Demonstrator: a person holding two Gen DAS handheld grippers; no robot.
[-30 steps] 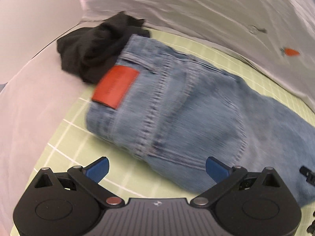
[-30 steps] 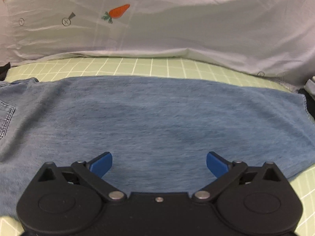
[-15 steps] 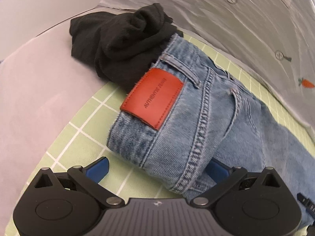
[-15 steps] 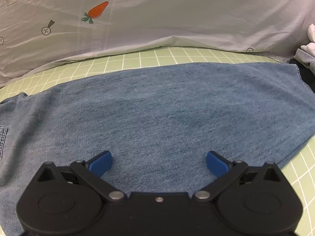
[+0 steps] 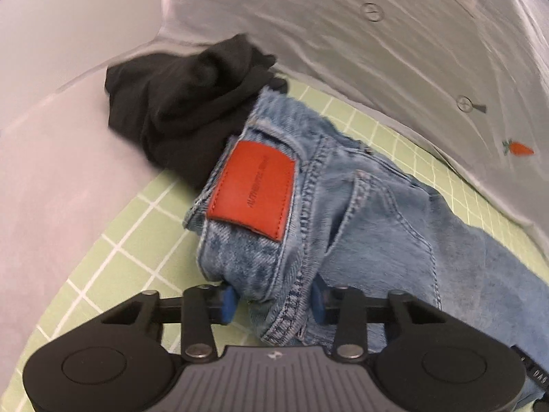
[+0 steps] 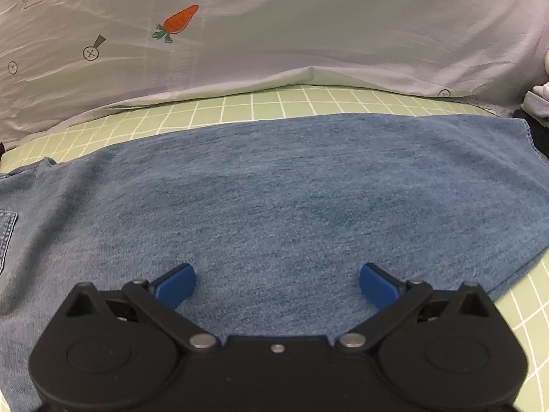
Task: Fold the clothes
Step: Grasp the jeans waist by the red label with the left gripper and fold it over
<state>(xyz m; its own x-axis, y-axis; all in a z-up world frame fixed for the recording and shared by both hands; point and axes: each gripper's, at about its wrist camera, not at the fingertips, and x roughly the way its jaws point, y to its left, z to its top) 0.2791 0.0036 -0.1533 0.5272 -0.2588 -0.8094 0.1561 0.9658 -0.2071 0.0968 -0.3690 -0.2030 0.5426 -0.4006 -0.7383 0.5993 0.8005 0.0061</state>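
Note:
Light blue jeans (image 5: pixel 370 226) lie on a green grid mat (image 5: pixel 113 267), with a red leather patch (image 5: pixel 252 190) at the waistband. My left gripper (image 5: pixel 272 300) is shut on the bunched waistband corner of the jeans, which is lifted off the mat. In the right wrist view the jeans' leg (image 6: pixel 274 199) lies flat across the mat (image 6: pixel 274 103). My right gripper (image 6: pixel 276 283) is open and empty, low over the leg's near edge.
A crumpled black garment (image 5: pixel 192 103) lies against the waistband at the far left. A grey sheet with a carrot print (image 6: pixel 178 22) walls the back of the mat. White cloth (image 6: pixel 538 98) shows at the far right edge.
My left gripper moved onto the waistband corner and closed on it, lifting it. My right gripper stayed open and shifted slightly along the leg.

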